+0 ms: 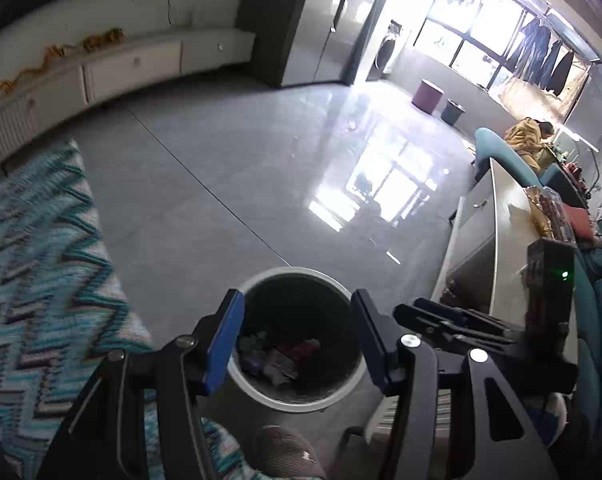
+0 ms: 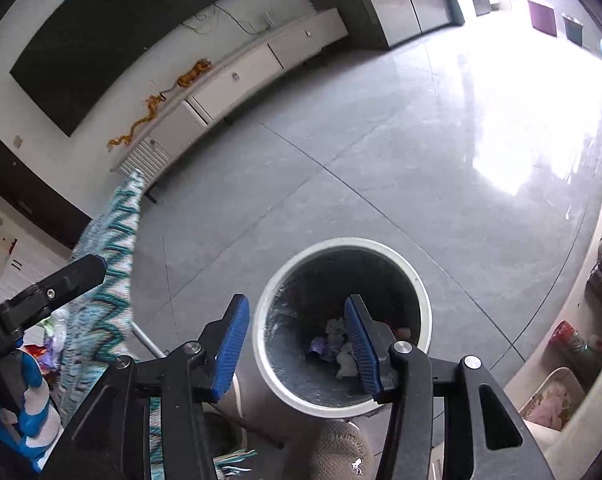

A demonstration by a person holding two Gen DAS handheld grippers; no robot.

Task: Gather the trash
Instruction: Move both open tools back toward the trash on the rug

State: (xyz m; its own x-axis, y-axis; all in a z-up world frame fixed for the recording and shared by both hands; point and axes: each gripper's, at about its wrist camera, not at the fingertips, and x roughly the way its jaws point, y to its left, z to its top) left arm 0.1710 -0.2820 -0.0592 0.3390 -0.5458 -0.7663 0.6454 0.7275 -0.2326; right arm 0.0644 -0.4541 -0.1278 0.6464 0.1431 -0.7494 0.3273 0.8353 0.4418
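A round white trash bin [image 1: 257,394] with a dark inside stands on the grey floor; it also shows in the right wrist view [image 2: 423,312]. Crumpled trash [image 1: 279,356] lies at its bottom, seen in the right wrist view [image 2: 333,344] as purple and white scraps. My left gripper [image 1: 297,342] hangs open and empty above the bin. My right gripper [image 2: 297,350] is open and empty above the bin too. The right gripper's body [image 1: 461,328] shows to the right in the left wrist view, and the left gripper's body [image 2: 49,288] shows at the left in the right wrist view.
A teal zigzag rug [image 1: 41,264] lies left of the bin. A low table [image 1: 505,240] with packets stands at the right. A white cabinet [image 2: 237,76] lines the far wall. A slipper toe [image 2: 341,452] is just below the bin. Loose scraps [image 2: 49,340] lie at the left.
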